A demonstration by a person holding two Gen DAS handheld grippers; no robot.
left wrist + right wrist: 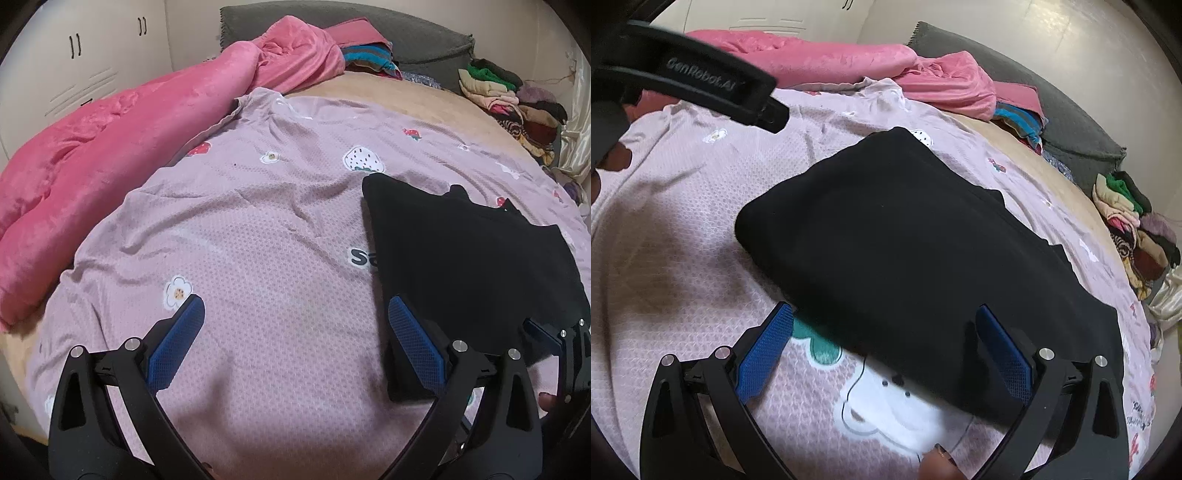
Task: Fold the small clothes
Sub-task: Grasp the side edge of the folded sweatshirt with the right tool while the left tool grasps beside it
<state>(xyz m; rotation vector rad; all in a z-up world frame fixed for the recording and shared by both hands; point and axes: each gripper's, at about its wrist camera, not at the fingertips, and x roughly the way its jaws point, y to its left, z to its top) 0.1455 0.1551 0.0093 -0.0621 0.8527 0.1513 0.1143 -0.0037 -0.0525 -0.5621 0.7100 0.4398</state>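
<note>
We judge the fold nearly finished: the black garment (905, 251) lies as a compact rectangle on the lilac bedsheet (258, 229), with our left hand-held gripper (295, 332) and right hand-held gripper (882, 339) both spread apart, empty, at its 6 o'clock edge.

Folded garment (905, 251) lies on the sheet (258, 221); blanket (110, 147) left; clothes pile (517, 96) behind.
</note>
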